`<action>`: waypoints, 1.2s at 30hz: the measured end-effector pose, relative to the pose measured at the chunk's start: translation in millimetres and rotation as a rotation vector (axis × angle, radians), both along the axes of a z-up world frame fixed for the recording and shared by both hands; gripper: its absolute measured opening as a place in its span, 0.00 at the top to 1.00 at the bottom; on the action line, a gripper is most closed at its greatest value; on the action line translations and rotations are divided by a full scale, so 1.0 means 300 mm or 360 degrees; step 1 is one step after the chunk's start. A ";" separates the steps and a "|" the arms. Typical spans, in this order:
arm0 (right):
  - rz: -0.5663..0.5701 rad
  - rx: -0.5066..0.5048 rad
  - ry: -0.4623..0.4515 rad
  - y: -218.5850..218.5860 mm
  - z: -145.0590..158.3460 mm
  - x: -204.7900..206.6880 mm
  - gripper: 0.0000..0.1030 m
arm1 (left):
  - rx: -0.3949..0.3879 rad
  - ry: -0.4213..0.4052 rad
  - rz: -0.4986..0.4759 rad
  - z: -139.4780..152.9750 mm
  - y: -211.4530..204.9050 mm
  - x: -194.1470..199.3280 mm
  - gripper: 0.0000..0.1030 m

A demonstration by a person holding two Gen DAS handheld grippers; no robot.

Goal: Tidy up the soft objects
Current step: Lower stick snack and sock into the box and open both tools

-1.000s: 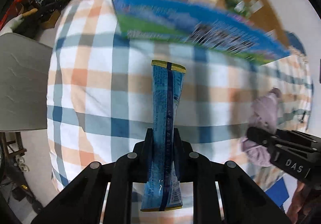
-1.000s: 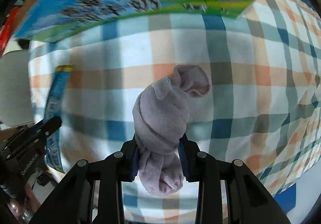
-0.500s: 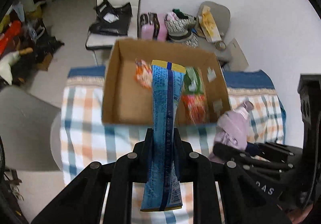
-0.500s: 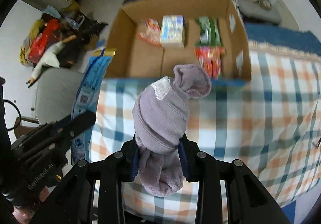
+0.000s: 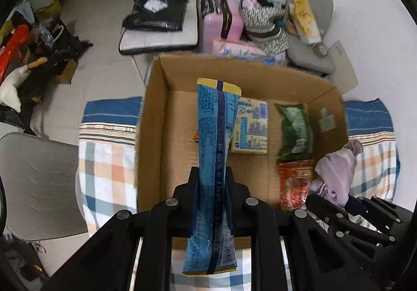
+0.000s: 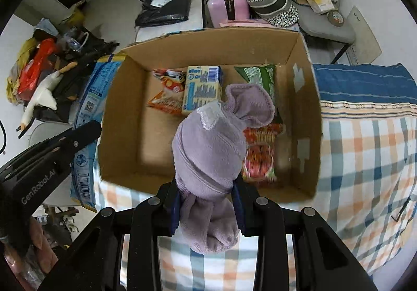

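My left gripper (image 5: 212,179) is shut on a long blue snack packet (image 5: 215,150) and holds it above the open cardboard box (image 5: 153,113). My right gripper (image 6: 208,186) is shut on a rolled lilac sock (image 6: 211,145), also held over the box (image 6: 310,98). The sock also shows at the right in the left wrist view (image 5: 336,171). The blue packet shows at the left in the right wrist view (image 6: 88,108). In the box lie a yellow packet (image 6: 202,86), a green packet (image 6: 260,74), a red packet (image 6: 258,155) and an orange packet (image 6: 166,95).
The box stands on a checked cloth (image 6: 365,160) over a table. A grey chair (image 5: 36,181) is at the left. Behind the box are a white chair with a black bag (image 5: 156,9), a pink case (image 5: 221,22) and another loaded chair (image 5: 307,17).
Both grippers rose from low over the cloth and now look down into the box from above. Each still holds its object.
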State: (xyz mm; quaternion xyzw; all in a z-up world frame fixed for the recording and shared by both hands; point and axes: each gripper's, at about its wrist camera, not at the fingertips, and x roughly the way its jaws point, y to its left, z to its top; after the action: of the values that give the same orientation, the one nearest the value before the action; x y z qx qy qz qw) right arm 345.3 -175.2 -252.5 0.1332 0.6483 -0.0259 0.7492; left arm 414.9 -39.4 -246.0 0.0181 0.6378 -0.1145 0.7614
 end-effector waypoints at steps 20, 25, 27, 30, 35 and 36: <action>0.0052 0.0059 0.0314 -0.039 -0.369 0.207 0.61 | 0.0204 0.0226 -0.0045 -0.260 -0.055 0.035 0.81; 0.0059 0.0049 0.0324 -0.041 -0.388 0.221 0.48 | 0.0266 0.0176 -0.0050 -0.246 -0.054 0.019 0.73; 0.0054 0.0037 0.0314 -0.046 -0.396 0.201 0.44 | 0.0261 0.0156 -0.0046 -0.233 -0.050 0.007 0.73; 0.0045 0.0008 0.0300 -0.072 -0.394 0.182 0.42 | 0.0232 0.0125 -0.0013 -0.209 -0.039 -0.013 0.70; 0.0045 -0.0066 0.0268 -0.093 -0.367 0.146 0.31 | 0.0206 0.0056 0.0001 -0.160 -0.036 -0.042 0.60; 0.0044 -0.0083 0.0255 -0.100 -0.359 0.133 0.28 | 0.0206 0.0038 0.0014 -0.151 -0.040 -0.048 0.52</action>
State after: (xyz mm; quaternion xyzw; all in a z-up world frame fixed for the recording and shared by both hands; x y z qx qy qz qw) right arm 385.1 -205.0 -360.0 0.1022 0.7071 -0.0432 0.6984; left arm 400.5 -51.3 -291.3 0.0632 0.6531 -0.0698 0.7514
